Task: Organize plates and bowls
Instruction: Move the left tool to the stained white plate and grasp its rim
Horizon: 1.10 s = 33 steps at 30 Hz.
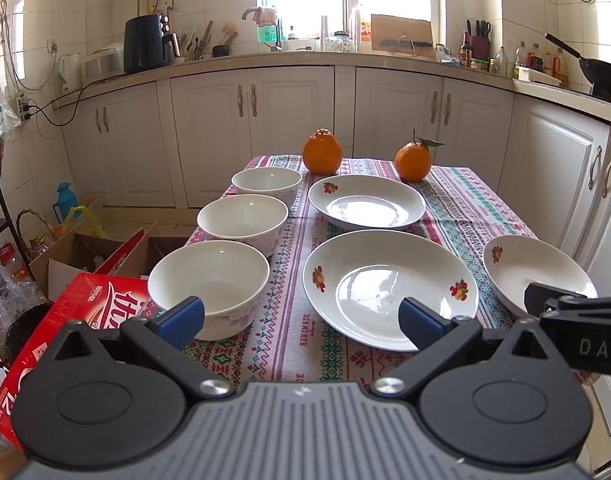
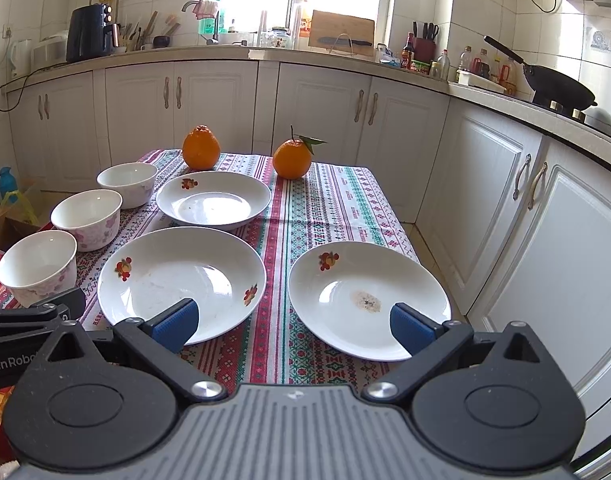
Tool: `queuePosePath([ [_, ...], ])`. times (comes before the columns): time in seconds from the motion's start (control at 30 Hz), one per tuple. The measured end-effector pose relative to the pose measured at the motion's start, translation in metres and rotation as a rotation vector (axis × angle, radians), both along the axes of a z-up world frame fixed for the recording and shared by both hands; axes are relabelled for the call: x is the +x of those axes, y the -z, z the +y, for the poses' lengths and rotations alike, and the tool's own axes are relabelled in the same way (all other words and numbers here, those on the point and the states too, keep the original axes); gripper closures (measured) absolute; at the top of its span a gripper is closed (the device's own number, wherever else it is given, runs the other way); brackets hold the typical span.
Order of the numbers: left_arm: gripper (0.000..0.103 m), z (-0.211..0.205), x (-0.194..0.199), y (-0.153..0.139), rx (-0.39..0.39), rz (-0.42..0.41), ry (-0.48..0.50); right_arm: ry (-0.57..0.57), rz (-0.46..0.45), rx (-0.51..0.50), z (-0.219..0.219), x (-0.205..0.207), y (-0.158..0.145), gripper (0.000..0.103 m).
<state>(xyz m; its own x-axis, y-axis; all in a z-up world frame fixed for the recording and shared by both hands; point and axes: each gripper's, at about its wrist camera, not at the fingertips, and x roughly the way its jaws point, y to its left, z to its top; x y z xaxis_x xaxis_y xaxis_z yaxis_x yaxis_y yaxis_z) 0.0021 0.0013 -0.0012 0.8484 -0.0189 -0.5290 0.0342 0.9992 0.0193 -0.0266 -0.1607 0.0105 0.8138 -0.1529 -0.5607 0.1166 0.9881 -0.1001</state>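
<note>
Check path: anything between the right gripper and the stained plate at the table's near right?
Nothing visible. The right gripper is open and hovers at the table's near edge, with the stained plate directly ahead of its right finger. Only bare tablecloth lies between; the neighbouring plate sits to the left, apart.

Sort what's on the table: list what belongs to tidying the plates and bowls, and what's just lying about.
For the job:
three white ceramic bowls in a row
three white floral-print plates

Lying about:
two oranges
red cardboard box beside the table
</note>
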Motion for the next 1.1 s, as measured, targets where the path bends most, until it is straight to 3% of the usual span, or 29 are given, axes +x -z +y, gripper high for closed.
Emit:
queuePosePath([
  [0.2, 0.001, -0.002, 0.000, -0.002, 0.006, -0.012, 0.003, -0.002, -0.012, 0.003, 0.000, -0.001, -0.001, 0.000],
  [0.5, 0.001, 0.002, 0.011, -0.002, -0.070, 0.037, 0.045, -0.016, -0.029, 0.018, -0.006, 0.003, -0.004, 0.000],
  [0.9, 0.001, -0.017, 0.041, -0.002, -0.040, 0.083, 0.181, 0.020, -0.020, 0.053, -0.045, 0.024, -0.003, 0.000],
  [1.1, 0.001, -0.032, 0.056, -0.003, 0.016, 0.053, 0.227, 0.044, -0.023, 0.034, -0.076, 0.027, 0.002, 0.000],
])
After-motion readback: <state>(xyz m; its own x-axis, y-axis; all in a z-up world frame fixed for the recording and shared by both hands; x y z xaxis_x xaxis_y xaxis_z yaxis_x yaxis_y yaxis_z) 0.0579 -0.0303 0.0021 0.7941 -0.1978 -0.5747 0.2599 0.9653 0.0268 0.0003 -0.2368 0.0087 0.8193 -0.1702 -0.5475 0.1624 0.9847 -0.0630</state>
